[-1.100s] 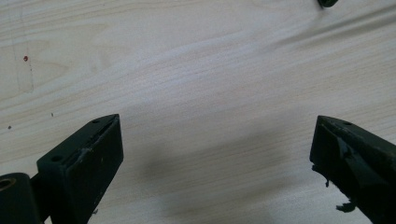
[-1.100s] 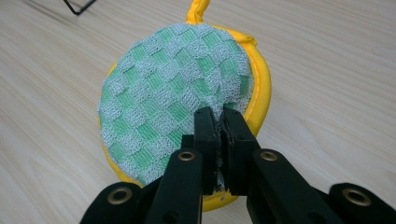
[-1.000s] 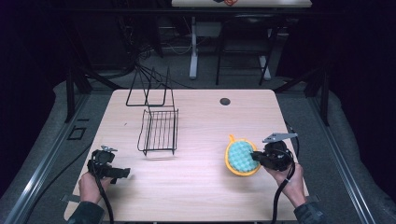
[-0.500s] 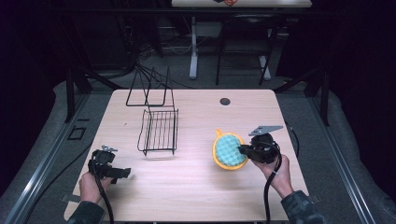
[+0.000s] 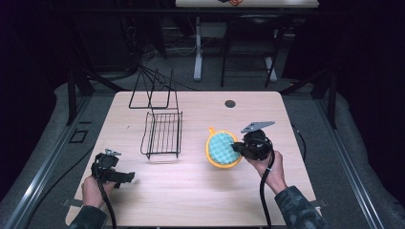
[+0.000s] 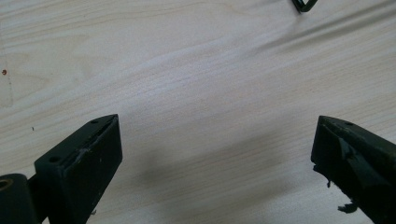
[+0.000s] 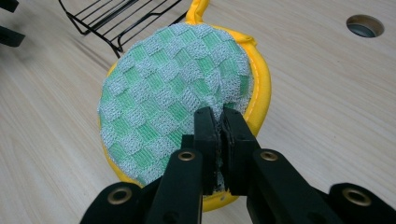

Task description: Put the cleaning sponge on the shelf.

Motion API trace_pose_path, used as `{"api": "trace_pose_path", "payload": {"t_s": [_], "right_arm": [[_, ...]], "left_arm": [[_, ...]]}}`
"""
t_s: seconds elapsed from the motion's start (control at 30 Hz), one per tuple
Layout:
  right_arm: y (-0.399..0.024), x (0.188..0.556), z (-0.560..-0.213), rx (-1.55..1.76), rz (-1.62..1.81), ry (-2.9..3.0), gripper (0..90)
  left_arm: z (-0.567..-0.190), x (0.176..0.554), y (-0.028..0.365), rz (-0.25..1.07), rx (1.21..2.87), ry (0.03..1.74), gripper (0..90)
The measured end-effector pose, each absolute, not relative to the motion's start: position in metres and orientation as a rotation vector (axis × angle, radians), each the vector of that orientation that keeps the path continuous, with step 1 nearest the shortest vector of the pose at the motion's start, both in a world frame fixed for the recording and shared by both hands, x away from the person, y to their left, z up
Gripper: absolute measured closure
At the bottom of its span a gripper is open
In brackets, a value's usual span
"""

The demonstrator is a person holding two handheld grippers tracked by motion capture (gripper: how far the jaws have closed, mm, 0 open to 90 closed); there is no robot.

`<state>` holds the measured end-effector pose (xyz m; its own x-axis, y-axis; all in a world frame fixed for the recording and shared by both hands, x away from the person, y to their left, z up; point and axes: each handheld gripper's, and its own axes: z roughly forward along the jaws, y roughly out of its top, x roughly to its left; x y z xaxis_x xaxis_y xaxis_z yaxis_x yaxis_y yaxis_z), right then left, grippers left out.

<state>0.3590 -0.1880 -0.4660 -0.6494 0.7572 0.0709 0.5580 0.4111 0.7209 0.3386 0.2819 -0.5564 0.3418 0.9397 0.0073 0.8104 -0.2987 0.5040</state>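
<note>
At lower left of the high view, the left hand-held gripper [image 5: 125, 177] rests on the bench [image 5: 191, 200], jaws spread wide over bare wood. A black wire rack [image 5: 163, 134] sits at centre. Right of it, the right hand-held gripper [image 5: 237, 149] pinches the round yellow-rimmed, green-checked scrubbing pad [image 5: 222, 148].

Bare table [image 5: 191, 200] spans the near edge between the two hands — open passage there. The wire rack [image 5: 162, 134] lies left of centre, with an upright wire frame [image 5: 152, 90] just behind it, blocking the far-left quarter. The round pad [image 5: 222, 149], pinched in the right gripper [image 5: 239, 150], sits near the rack's right side with a narrow lane between them. The left gripper [image 5: 125, 177], jaws wide, rests over bare wood — the rack's corner [image 6: 304, 4] lies ahead.
</note>
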Motion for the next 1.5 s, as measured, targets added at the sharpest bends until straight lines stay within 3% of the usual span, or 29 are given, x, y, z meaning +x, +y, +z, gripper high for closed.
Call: {"api": "trace_pose_path", "payload": {"t_s": [1.5], "right_arm": [[-0.093,0.418,-0.448,1.064,1.147,2.436,85.9]], "left_arm": [[-0.557,0.339,0.281,0.427,2.209,1.506,2.0]]}}
